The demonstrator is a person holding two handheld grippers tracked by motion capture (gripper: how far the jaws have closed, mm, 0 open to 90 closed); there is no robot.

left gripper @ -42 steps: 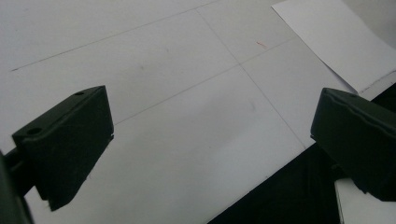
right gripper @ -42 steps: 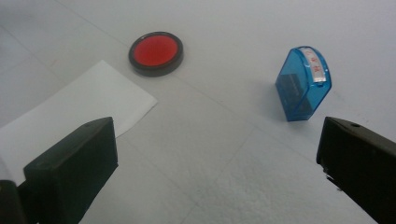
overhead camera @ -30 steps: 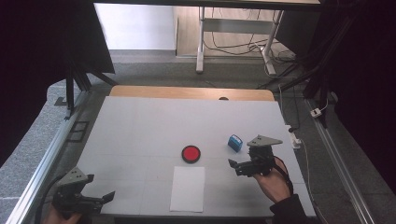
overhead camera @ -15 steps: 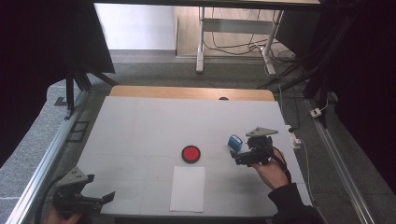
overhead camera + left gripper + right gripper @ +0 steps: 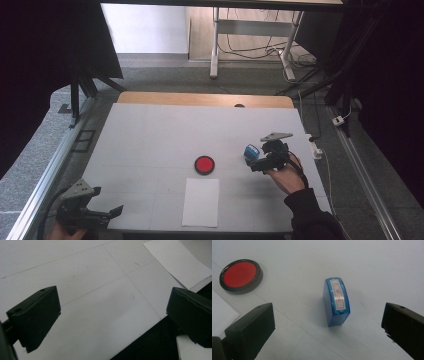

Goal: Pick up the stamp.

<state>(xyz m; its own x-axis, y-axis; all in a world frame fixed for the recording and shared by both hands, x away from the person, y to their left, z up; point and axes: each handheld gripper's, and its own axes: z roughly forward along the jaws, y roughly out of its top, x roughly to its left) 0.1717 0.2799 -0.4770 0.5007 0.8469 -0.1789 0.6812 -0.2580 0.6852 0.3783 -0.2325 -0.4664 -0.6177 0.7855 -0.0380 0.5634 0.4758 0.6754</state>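
A blue stamp (image 5: 336,300) with a white label in red print stands on the white table (image 5: 150,140); in the high view the stamp (image 5: 250,151) is right of centre. My right gripper (image 5: 328,322) is open just short of it, jaws wide on either side, nothing held; from above the right gripper (image 5: 260,162) sits right beside the stamp. A round red ink pad (image 5: 204,164) in a black case lies at the centre, also ink pad (image 5: 240,275). A white paper sheet (image 5: 201,201) lies near the front edge. My left gripper (image 5: 107,214) stays open and empty at the front left corner.
A wooden strip (image 5: 200,99) runs along the table's far edge. Metal rails (image 5: 45,170) flank both sides. The paper's corner (image 5: 175,260) lies ahead of the left gripper, near the table's front edge. A cable and plug (image 5: 315,147) lie off the right side.
My right gripper moved forward and slightly left toward the blue stamp, closing the gap until its jaws are beside it. The left gripper stayed put.
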